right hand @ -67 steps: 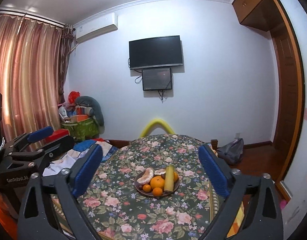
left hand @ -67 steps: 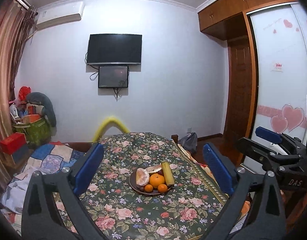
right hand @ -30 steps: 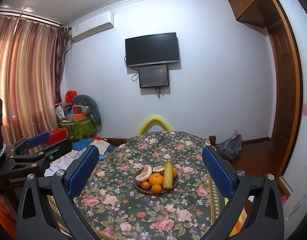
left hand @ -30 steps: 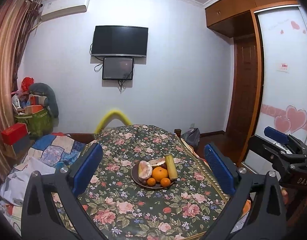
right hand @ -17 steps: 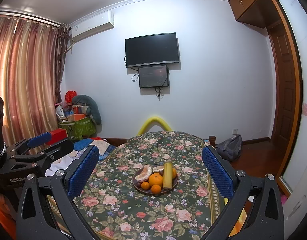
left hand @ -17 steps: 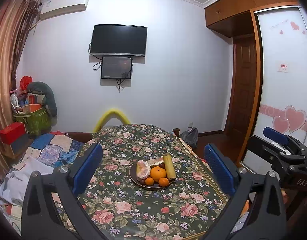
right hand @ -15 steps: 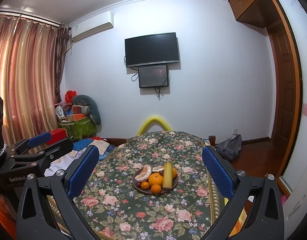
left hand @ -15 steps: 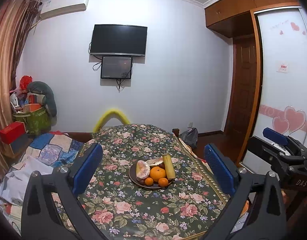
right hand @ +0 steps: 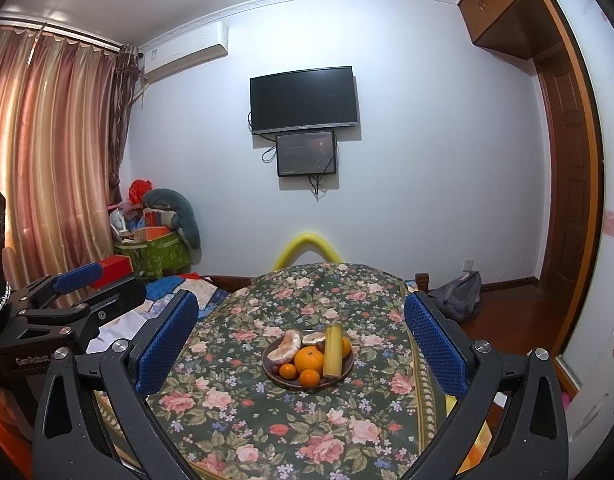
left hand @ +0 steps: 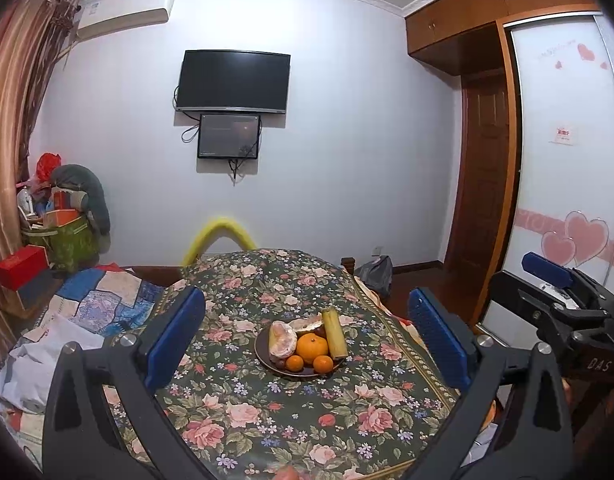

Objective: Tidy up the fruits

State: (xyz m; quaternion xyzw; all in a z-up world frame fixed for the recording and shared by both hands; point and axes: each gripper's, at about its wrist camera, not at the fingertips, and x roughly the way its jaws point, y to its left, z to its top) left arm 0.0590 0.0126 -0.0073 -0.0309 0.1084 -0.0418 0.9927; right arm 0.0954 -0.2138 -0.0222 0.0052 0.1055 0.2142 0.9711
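fruit is piled on a dark plate (right hand: 344,368) mid table (right hand: 243,432): oranges (right hand: 309,360), peeled pomelo (right hand: 285,347), an upright-leaning sugarcane piece (right hand: 332,350). left tool (left hand: 307,344) and right tool (right hand: 301,344) are held apart, empty, well short. a crowded pile may be toppled by careless entry.

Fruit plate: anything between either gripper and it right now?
Nothing visible. Only bare floral tablecloth lies between the plate and both open grippers: right gripper, left gripper. Each hangs short of the plate, holding nothing.
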